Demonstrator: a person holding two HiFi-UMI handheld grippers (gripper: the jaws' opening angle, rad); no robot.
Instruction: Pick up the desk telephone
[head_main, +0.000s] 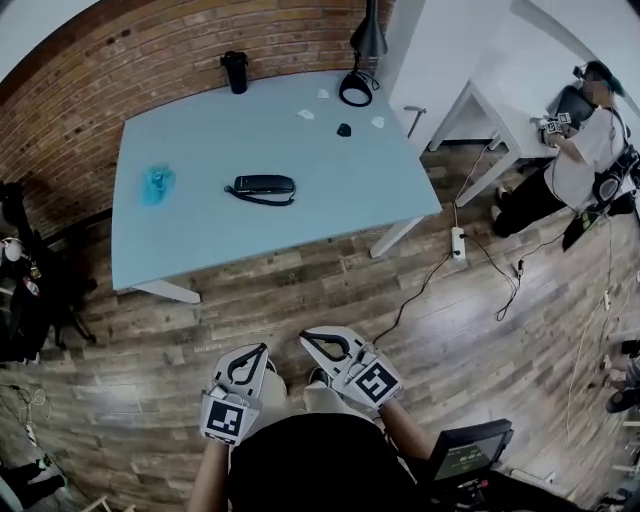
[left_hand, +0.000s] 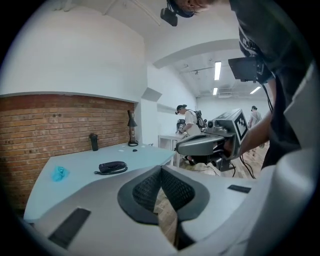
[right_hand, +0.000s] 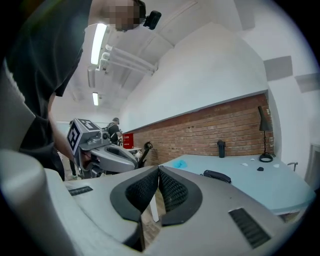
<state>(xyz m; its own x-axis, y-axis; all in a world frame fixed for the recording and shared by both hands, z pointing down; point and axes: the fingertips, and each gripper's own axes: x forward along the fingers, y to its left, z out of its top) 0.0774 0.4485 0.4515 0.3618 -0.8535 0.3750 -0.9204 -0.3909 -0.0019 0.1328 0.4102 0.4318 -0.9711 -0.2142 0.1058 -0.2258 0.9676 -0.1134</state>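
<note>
The desk telephone (head_main: 263, 186) lies near the middle of the pale blue bench (head_main: 200, 235), its cord looped beside it. Well short of the bench, over the wooden floor, the left gripper (head_main: 256, 352) and right gripper (head_main: 311, 339) have their jaws closed together on nothing.

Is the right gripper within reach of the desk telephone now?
Probably not yet: the right gripper, jaws shut, hangs over floor short of the table; the desk telephone lies mid-table, unobstructed.
</note>
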